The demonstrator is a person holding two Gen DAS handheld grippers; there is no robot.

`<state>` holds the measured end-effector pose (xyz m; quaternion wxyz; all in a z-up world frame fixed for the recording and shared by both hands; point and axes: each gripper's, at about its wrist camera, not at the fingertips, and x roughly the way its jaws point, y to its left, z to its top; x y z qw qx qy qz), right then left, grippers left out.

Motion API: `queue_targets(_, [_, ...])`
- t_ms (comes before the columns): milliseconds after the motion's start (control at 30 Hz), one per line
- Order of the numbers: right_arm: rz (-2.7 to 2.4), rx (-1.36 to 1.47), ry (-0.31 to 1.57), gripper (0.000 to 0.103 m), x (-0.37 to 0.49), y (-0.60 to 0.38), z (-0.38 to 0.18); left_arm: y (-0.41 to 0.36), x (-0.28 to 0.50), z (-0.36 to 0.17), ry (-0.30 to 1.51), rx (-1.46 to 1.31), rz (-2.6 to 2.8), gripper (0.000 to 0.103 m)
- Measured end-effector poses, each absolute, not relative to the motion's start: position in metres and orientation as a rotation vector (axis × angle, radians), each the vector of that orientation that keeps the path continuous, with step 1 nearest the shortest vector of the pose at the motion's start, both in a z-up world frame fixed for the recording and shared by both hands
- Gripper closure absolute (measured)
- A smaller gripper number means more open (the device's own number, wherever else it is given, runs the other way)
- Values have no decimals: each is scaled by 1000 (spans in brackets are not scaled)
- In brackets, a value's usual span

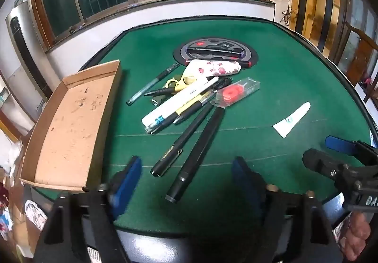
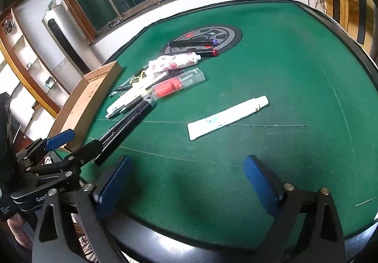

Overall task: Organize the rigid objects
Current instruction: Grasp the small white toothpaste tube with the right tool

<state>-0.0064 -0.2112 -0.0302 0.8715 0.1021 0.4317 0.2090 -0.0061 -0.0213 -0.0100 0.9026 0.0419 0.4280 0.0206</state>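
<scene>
A pile of pens (image 1: 179, 107), a clear case with a red part (image 1: 236, 92) and a flowered tube (image 1: 212, 68) lies mid-table; the pile also shows in the right wrist view (image 2: 141, 95). Two long black pens (image 1: 196, 152) point toward my left gripper (image 1: 186, 178), which is open and empty just short of them. A white tube (image 2: 226, 116) lies apart on the green felt, ahead of my right gripper (image 2: 189, 180), which is open and empty. An empty cardboard box (image 1: 68, 126) sits at the left edge.
A round black panel (image 1: 215, 50) with two markers on it is set in the table's centre. The table's black rim (image 2: 165, 239) runs just under both grippers. Windows and a wall stand behind the table.
</scene>
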Motion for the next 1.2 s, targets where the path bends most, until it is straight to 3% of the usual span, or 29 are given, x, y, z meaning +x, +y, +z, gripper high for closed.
queue_targets(167, [428,252,943,23,-3,-219,-37,-3,-2,-16,932,7,4,52])
queue_targets(333, [402,298,974,28,3,-226,-41,0,-6,-15,922,-16,-38,53])
queue_targets(867, [107,216,1038,31,80,-190,-41,5,7,-14,911,-37,-86,53])
queue_targets(900, [85,170,1027,33,84,-184,-43,6,8,-14,914,-45,-91,53])
queue_targets(967, [54,80,1007,58,85,-175,-44,4,6,-12,902,-42,-110,53])
queue_targets(1000, [36,39,998,63,83,-174,-45,1,7,-13,896,-32,-121,53])
queue_targets(1067, [66,7,990,84,77,-176,-44,-6,12,-16,907,-11,-150,53])
queue_targets(1200, [131,-12,996,86,60,-190,-46,-22,27,-22,924,36,-216,53])
